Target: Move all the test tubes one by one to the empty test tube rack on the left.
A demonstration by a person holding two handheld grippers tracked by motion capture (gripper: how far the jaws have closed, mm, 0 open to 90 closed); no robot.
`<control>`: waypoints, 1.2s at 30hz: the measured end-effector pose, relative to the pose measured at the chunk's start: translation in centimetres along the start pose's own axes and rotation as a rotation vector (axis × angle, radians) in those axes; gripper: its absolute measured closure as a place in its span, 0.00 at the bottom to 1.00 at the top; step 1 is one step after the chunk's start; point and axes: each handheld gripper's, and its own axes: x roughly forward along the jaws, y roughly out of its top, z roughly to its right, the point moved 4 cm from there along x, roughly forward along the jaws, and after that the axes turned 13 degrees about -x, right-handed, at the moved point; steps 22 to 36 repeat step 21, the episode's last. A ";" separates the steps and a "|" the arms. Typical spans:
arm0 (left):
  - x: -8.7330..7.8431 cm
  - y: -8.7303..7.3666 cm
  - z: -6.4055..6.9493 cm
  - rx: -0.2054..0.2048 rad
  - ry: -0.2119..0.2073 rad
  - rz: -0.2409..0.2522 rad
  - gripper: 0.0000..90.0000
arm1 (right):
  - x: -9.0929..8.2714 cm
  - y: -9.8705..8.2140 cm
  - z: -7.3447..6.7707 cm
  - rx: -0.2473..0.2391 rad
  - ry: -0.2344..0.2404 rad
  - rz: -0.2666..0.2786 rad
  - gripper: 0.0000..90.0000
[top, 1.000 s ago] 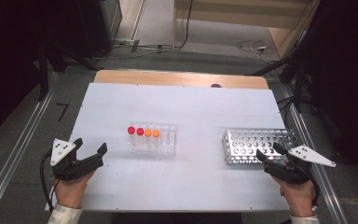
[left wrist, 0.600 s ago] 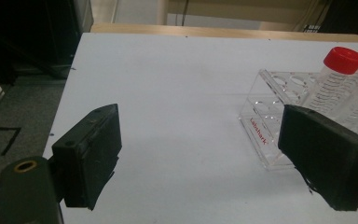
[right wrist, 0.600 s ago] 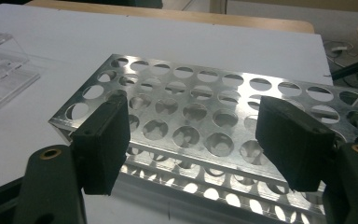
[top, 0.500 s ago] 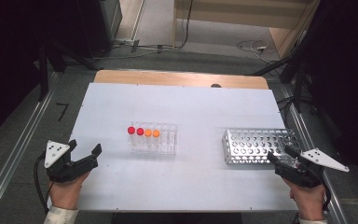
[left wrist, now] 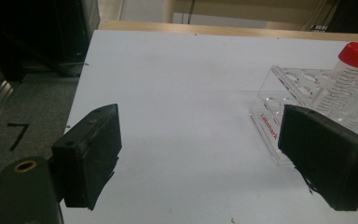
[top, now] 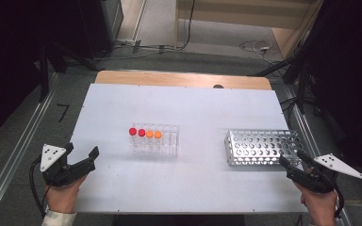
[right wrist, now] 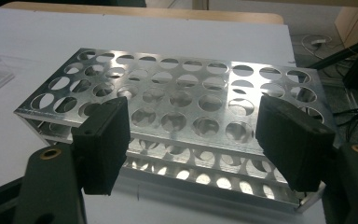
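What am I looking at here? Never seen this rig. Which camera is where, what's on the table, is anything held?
No robot arm: a person holds a two-jaw tool in each hand. The high view looks down on the white table from the person's side, with the left gripper and right gripper near its front corners. The other two pictures come from cameras riding on each gripper, looking out between its black jaws.

On the table stand a clear plastic rack holding four tubes, two red-capped and two orange-capped, and a metal rack whose visible holes are empty. Both grippers are open and hold nothing. The left one faces the clear rack, the right one the metal rack.
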 end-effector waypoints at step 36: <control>0.6 -0.7 -0.7 0.013 0.040 -0.028 0.15 | -0.6 -1.2 1.8 0.046 -0.047 -0.015 0.27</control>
